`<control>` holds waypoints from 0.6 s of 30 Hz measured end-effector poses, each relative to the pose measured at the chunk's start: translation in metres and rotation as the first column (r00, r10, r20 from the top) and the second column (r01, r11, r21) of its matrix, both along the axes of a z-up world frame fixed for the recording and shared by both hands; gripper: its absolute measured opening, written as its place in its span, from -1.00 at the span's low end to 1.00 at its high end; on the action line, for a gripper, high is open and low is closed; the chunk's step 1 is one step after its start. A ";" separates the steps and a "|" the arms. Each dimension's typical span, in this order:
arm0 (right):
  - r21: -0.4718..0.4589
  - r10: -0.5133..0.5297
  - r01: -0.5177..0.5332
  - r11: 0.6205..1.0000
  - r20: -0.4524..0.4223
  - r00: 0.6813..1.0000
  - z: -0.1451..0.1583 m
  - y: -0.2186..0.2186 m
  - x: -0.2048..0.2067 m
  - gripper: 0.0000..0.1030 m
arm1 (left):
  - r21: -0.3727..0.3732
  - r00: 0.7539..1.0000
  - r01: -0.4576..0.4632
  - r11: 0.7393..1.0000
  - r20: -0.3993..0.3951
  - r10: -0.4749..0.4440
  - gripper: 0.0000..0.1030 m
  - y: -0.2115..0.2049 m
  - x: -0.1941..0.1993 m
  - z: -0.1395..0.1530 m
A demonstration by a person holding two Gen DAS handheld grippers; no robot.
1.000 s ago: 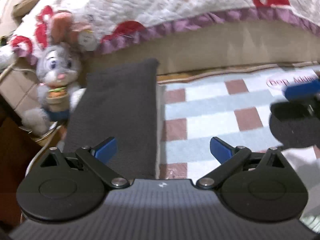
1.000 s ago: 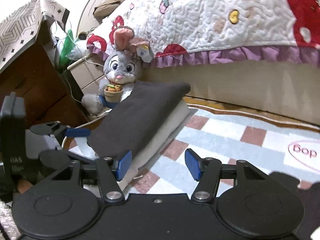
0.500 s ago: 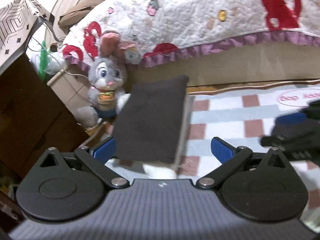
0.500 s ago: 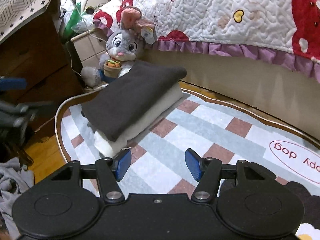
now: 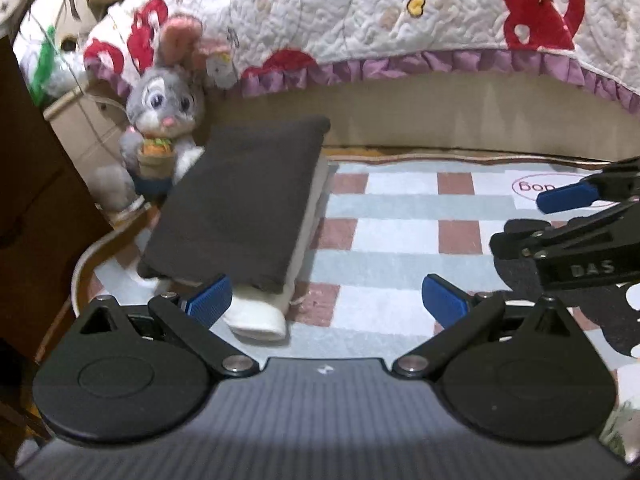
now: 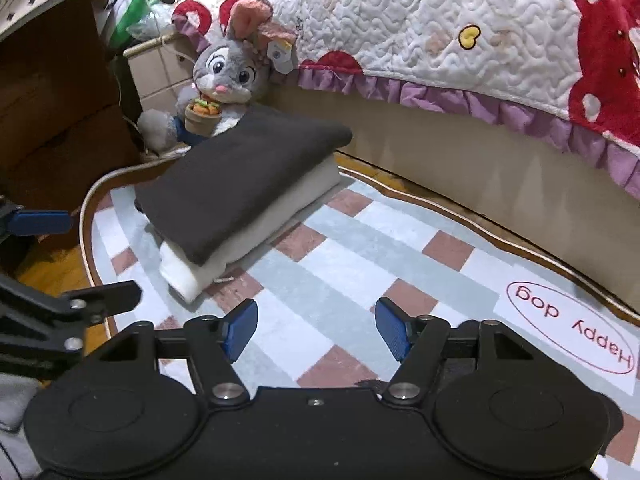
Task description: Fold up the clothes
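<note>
A folded dark grey garment [image 5: 240, 200] [image 6: 240, 184] lies on top of a folded white garment [image 5: 260, 318] [image 6: 244, 246], stacked at the left end of the checked rug. My left gripper [image 5: 326, 300] hovers open just in front of the stack's near end and holds nothing; it also shows at the left edge of the right wrist view [image 6: 76, 258]. My right gripper [image 6: 317, 328] hangs over bare rug to the right of the stack. Its jaws are opening, with nothing between them. It appears at the right of the left wrist view [image 5: 532, 216].
A plush rabbit [image 5: 160, 120] [image 6: 224, 80] sits behind the stack against the bed with its quilt [image 6: 440, 32]. The checked rug [image 6: 360, 248] spreads right. A wooden cabinet [image 6: 52, 100] stands at left. Grey cloth [image 6: 12, 400] lies at the lower left.
My left gripper drew back from over the stack, so the whole stack and the rabbit now show. The right wrist view rolled, and the left gripper slid toward its left edge.
</note>
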State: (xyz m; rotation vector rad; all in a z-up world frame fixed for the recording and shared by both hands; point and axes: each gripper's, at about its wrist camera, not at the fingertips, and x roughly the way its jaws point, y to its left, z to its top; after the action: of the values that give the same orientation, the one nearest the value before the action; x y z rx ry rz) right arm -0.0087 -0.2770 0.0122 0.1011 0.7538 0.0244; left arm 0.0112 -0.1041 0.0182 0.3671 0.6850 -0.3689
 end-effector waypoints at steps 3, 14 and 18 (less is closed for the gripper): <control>-0.049 0.006 -0.007 0.999 -0.007 1.000 0.000 0.006 0.001 0.39 | -0.050 0.999 -0.041 0.998 -0.025 0.040 1.00 0.007 0.002 -0.010; -0.069 0.019 -0.020 0.997 -0.020 1.000 -0.011 0.017 0.008 0.40 | -0.058 0.994 -0.080 0.995 -0.077 0.075 1.00 0.015 0.006 -0.021; -0.070 0.028 -0.029 0.997 -0.017 0.999 -0.012 0.020 0.008 0.40 | -0.050 0.996 -0.069 0.996 -0.068 0.066 1.00 0.013 0.006 -0.021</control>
State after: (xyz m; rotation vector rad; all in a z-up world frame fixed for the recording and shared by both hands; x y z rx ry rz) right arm -0.0012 -0.2573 -0.0001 0.0235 0.7713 0.0243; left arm 0.0176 -0.0914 -0.0030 0.2827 0.7490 -0.3353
